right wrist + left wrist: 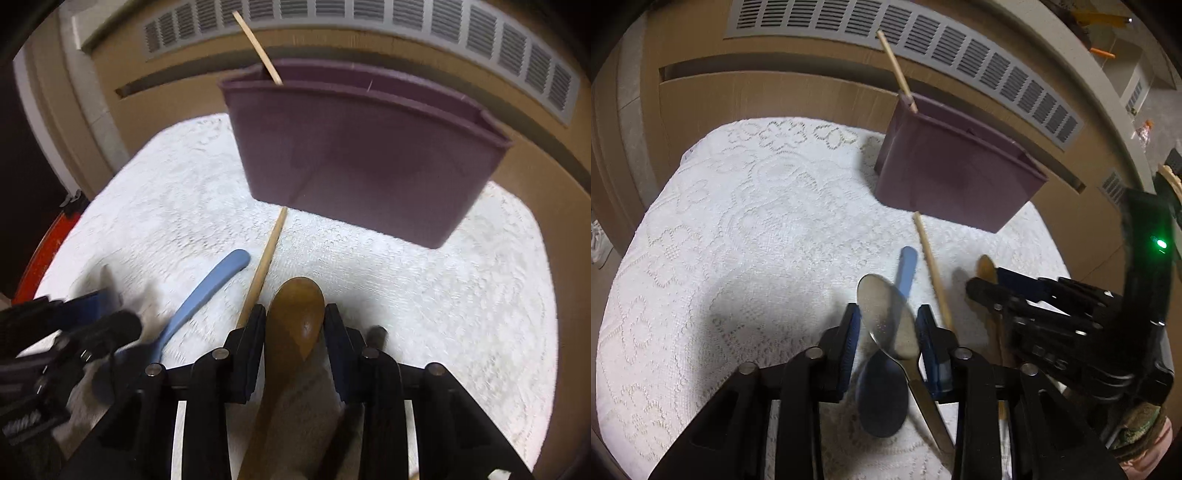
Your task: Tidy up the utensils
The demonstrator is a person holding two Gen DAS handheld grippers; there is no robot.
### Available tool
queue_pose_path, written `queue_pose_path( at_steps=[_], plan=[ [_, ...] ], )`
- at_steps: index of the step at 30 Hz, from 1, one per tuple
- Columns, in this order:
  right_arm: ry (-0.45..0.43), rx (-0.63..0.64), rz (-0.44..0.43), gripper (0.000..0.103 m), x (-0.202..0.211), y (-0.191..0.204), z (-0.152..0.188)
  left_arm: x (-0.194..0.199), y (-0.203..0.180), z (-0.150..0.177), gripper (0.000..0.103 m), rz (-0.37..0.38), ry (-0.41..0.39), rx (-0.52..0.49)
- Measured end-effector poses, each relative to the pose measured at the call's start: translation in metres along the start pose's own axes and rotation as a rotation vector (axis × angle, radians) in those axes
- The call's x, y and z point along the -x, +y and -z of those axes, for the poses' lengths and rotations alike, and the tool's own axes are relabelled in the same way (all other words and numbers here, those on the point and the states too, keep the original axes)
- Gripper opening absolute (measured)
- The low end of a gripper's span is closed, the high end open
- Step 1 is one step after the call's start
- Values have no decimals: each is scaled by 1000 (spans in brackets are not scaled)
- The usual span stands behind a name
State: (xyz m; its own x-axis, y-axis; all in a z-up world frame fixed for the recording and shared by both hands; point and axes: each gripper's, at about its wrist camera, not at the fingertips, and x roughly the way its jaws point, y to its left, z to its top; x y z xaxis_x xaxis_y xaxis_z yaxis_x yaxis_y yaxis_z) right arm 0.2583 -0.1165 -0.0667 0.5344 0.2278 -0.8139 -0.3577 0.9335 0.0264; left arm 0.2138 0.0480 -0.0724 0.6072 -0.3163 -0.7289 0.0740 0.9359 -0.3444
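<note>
Clamping one metal spoon [886, 317] in the left gripper [888, 328], the right gripper [295, 332] pinches one wooden spoon [295, 317].

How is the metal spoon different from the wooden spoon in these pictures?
The metal spoon is silver and shiny; the wooden spoon is brown and matt. The metal spoon sits between the jaws of the left gripper, the wooden spoon between the jaws of the right gripper. The metal spoon casts a shadow on the white lace cloth and seems lifted; whether the wooden spoon is lifted is unclear. Both bowls point towards the purple bin.
</note>
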Motion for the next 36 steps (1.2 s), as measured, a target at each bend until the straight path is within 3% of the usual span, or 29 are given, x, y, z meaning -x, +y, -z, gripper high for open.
queue_pose_path(
  at_steps=[1, 8, 12, 15, 16, 17, 19, 20, 25, 30, 32, 33, 36],
  plan=[
    [-16, -2, -4, 30, 9, -2, 2, 3, -2, -1, 15, 4, -4, -4],
    [-119, 10, -21, 30, 67, -9, 10, 24, -19, -1, 11, 14, -55, -53],
    [-153, 17, -30, 29, 90, -8, 18, 32, -25, -1, 11, 21, -67, -65],
    [-175, 18, -27, 28, 102, -11, 20, 31, -18, -6, 14, -15, -58, -26],
    [-178, 15, -24, 20, 105, -13, 21, 25, -14, -8, 19, -26, -16, -16],
    [-175, 10, -19, 13, 105, -14, 22, 20, -11, -8, 32, -31, 16, -9],
    [-162, 0, -15, 13, 104, -18, 24, 4, -6, -5, 54, -50, 85, 11],
    [-160, -4, -14, 13, 102, -19, 26, 0, -6, -4, 56, -49, 100, 18],
    [-138, -18, -37, 13, 91, -20, 31, -27, -1, -8, 57, -53, 147, 89],
    [-125, -47, -35, 14, 83, -29, 32, -44, -10, -9, 55, -78, 157, 54],
    [-121, -71, -27, 15, 81, -36, 34, -44, -16, -6, 32, -93, 130, 14],
    [-116, -80, -24, 17, 79, -39, 34, -44, -16, -5, 32, -90, 126, 9],
    [-84, -104, -18, 44, 69, -45, 36, -34, -18, 0, 32, -91, 77, -31]
  ],
)
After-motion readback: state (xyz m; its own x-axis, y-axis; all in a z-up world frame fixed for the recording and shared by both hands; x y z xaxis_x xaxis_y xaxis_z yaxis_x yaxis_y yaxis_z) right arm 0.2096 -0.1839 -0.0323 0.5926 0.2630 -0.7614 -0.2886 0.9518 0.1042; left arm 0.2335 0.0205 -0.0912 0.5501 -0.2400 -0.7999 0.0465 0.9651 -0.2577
